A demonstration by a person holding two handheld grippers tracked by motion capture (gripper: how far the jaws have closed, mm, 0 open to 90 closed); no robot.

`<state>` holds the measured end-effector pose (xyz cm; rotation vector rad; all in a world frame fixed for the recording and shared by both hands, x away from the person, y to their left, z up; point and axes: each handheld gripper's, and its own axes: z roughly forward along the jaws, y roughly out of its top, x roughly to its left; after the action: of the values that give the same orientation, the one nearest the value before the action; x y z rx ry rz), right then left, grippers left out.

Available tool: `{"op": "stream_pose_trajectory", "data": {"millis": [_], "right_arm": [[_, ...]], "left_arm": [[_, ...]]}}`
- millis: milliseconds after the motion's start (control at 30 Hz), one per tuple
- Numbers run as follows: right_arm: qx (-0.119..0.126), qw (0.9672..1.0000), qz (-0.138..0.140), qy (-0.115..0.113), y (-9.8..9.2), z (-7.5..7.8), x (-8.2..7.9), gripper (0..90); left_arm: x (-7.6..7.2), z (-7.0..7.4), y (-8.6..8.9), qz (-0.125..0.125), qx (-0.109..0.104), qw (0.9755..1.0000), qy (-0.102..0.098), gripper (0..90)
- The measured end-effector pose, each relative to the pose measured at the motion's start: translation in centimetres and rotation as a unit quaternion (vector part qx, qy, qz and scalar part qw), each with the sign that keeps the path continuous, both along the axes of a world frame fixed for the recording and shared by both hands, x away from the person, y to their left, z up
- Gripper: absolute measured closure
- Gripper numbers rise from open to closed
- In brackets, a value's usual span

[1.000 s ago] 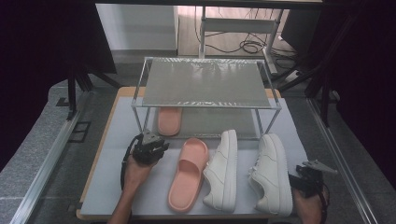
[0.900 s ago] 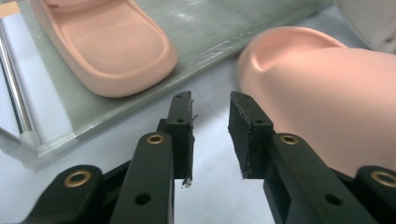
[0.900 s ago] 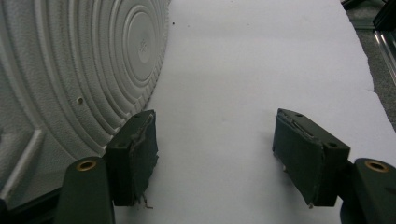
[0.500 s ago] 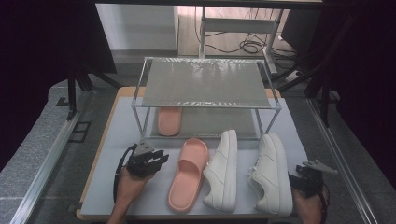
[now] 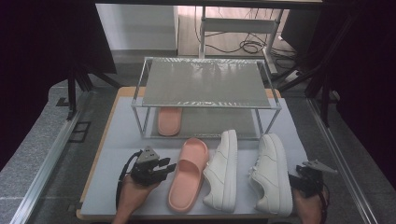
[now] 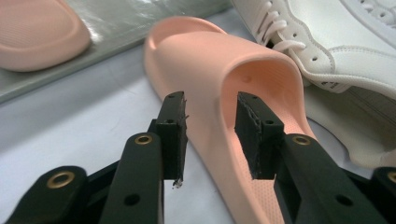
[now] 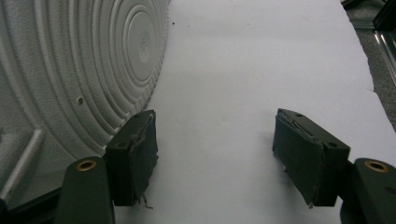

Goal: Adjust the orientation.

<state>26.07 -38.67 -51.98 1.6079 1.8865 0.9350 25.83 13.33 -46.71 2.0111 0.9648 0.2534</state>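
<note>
White-covered counter [image 5: 116, 140] with wire shelf [image 5: 205, 84] behind | left tool [image 5: 161, 167] parted, jaws lately widening, slide's [image 5: 187, 172] side wall straddled between them unpressed | right tool [image 5: 299, 179] wide apart, idle beside sneaker [image 5: 271, 172] | step: slide being approached | next: closure on wall judged needed

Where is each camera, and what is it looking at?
High view: above the table, looking forward and down at the shoe rack; both hands and tongs show.
Left gripper view: on the left tongs, facing the pink slipper, its side wall between the just-opening jaws.
Right gripper view: on the open right tongs, beside a white sneaker.
Shared: slipper, sneaker.
</note>
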Motion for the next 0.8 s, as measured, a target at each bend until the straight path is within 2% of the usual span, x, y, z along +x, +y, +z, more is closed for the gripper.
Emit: {"op": "stream_pose_trajectory", "data": {"millis": [233, 500, 667, 800], "right_arm": [[0.0, 1.0, 0.0, 0.0, 0.0, 0.0, 0.0, 31.2], [0.0, 1.0, 0.0, 0.0, 0.0, 0.0, 0.0, 31.2], [0.0, 1.0, 0.0, 0.0, 0.0, 0.0, 0.0, 31.2], [0.0, 1.0, 0.0, 0.0, 0.0, 0.0, 0.0, 31.2]], "left_arm": [[0.6, -0.4, -1.3, -0.009, -0.009, 0.9999, 0.009, 61.3], [1.7, -1.2, -2.6, 0.007, 0.009, 0.9998, 0.019, 62.0], [2.4, -1.4, -2.6, 0.019, 0.017, 0.9994, 0.023, 66.3], [2.6, -1.2, -2.4, 0.018, 0.019, 0.9993, 0.025, 68.5]]}}
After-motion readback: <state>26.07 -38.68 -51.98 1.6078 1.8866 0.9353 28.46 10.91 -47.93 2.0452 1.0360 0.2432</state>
